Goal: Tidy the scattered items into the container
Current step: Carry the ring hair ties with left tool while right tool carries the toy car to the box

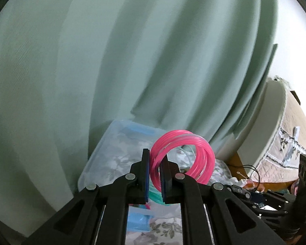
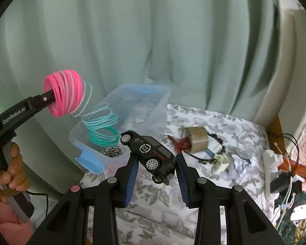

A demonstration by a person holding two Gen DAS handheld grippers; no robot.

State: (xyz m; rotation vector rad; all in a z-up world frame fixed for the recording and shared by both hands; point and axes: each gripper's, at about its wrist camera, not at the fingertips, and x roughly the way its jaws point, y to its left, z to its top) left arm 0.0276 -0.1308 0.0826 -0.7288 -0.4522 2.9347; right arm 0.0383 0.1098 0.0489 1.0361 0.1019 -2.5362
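Observation:
My left gripper [image 1: 155, 159] is shut on the pink end of a plastic spring coil [image 1: 183, 153], held high above the clear plastic container [image 1: 104, 149]. In the right wrist view the left gripper [image 2: 51, 100] holds the coil [image 2: 67, 96], whose teal end [image 2: 104, 134] hangs down into the container [image 2: 161, 102]. My right gripper [image 2: 156, 159] is shut on a black toy car [image 2: 151, 153], tilted nose-up, held just right of the container's near corner.
On the floral cloth lie a tape roll [image 2: 197, 138], a red ribbon piece [image 2: 179, 143], a black toothed band with a card [image 2: 214, 149] and crumpled papers [image 2: 242, 161]. A speckled item [image 2: 112, 151] lies in the container. A green curtain [image 2: 153, 40] hangs behind. Cables and a power strip [image 2: 273, 167] sit at right.

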